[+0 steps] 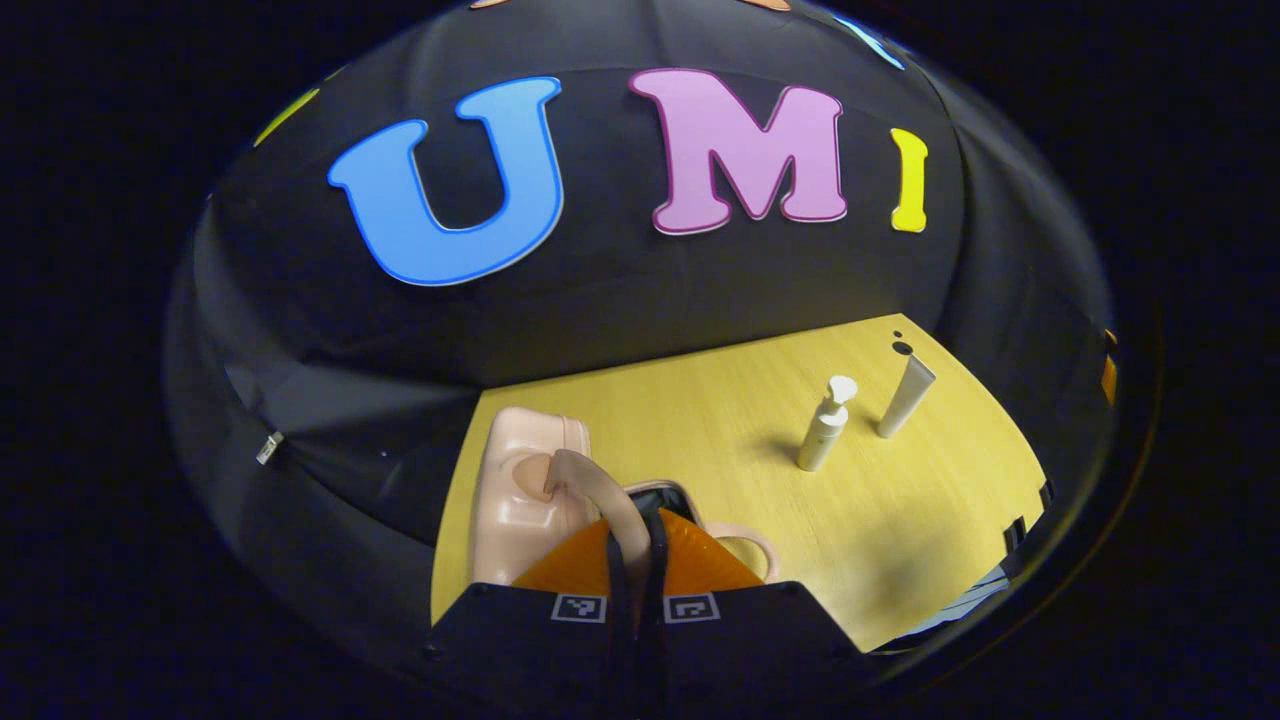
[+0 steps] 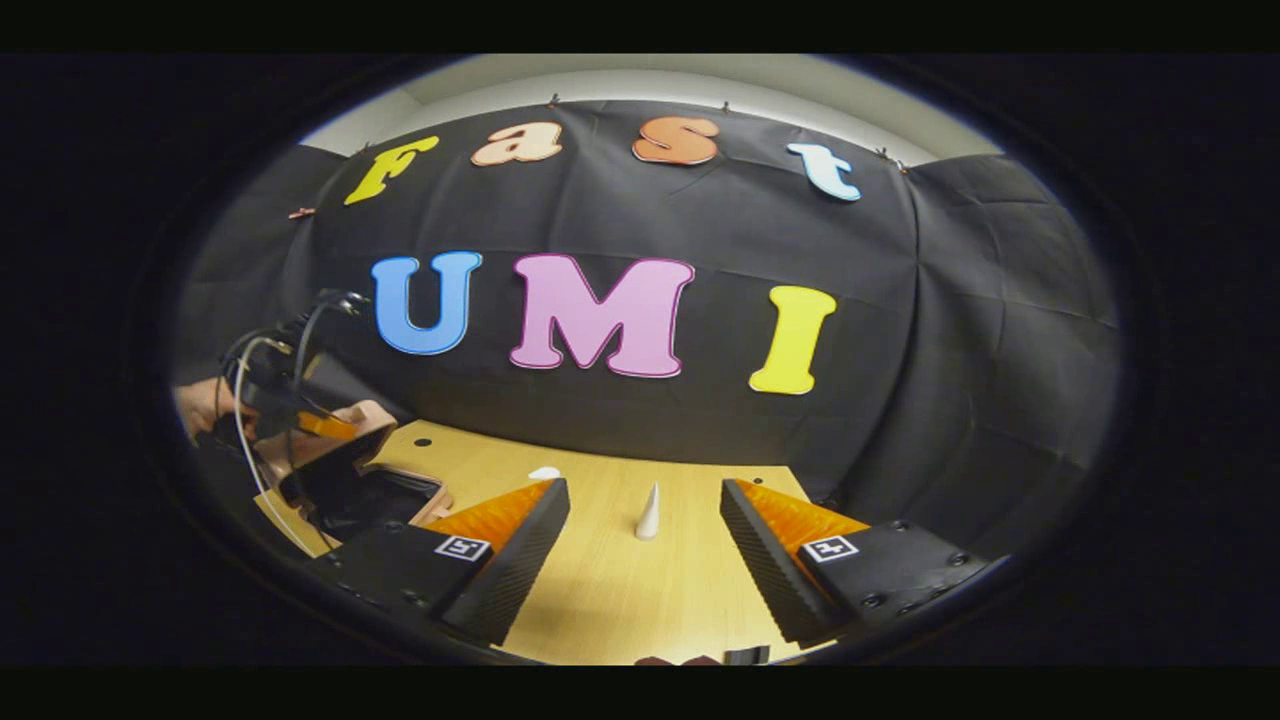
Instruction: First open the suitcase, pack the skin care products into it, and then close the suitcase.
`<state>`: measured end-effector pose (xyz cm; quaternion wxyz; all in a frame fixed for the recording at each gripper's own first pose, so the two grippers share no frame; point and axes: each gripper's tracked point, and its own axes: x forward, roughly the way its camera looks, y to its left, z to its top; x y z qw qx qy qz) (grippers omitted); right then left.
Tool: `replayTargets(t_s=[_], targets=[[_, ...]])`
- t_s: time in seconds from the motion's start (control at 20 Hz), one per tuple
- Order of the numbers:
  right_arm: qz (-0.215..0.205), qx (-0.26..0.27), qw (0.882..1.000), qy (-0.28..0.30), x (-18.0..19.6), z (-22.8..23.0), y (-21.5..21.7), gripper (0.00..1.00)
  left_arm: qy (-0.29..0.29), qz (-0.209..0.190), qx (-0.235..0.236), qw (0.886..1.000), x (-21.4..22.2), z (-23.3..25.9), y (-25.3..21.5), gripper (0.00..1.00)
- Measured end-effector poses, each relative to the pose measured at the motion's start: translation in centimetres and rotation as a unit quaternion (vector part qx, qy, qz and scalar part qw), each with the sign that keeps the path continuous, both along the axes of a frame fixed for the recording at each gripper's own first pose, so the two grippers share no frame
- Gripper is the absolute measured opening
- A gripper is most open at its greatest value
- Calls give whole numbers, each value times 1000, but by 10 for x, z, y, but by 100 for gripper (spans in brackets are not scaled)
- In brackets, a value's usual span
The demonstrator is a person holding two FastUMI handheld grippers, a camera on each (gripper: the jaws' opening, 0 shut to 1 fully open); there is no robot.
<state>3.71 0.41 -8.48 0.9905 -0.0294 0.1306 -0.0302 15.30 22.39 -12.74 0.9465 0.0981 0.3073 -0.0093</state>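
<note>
At desk's left edge, left gripper (image 1: 636,560) is pinching what's probably the case (image 1: 520,480) strap, jaws nearly shut. Lift slowly; right gripper (image 2: 645,535) is hanging wide open, holding nothing.

Left gripper view is looking down steeply from close above the suitcase (image 1: 525,480) at the bench (image 1: 700,420) corner, right gripper view is facing the wall low over the bench, both sharing bench, suitcase, pump bottle (image 1: 826,425).
</note>
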Motion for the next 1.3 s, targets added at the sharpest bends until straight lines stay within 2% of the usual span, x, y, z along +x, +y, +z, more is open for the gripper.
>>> replayTargets(t_s=[0.1,0.2,0.25,0.35,0.4,0.45,0.5,0.7,0.8,0.9,1.1,1.2,1.3], targets=[[4,3,1000,-8,6,3,5,97,-8,18,7,1000,-4,8,48,10],[10,2,1000,-14,9,4,10,97,-16,52,15,998,-6,12,100,2],[14,3,1000,-10,10,1,14,97,-20,69,28,997,-9,13,129,6],[23,4,1000,0,14,-4,24,97,-24,104,72,992,-12,17,201,6],[27,0,1000,-1,17,-4,29,97,-23,122,123,985,-10,11,250,6],[30,-4,1000,2,19,-6,33,96,-18,130,145,981,-7,6,274,6],[33,-7,999,6,22,-9,36,96,-12,135,146,980,-5,-3,294,6],[46,1,999,20,31,-10,49,97,18,135,144,980,9,-58,356,6],[30,46,998,28,36,-6,45,97,46,144,136,979,9,-100,394,6],[-3,76,996,47,40,-8,35,97,72,163,100,979,10,-147,417,6],[-61,64,994,63,47,-12,0,97,134,188,53,972,-3,-216,431,8],[-76,56,993,75,47,-19,-8,98,153,197,63,966,0,-230,437,11],[-86,78,989,88,47,-26,-7,98,144,198,65,967,4,-234,440,13]])
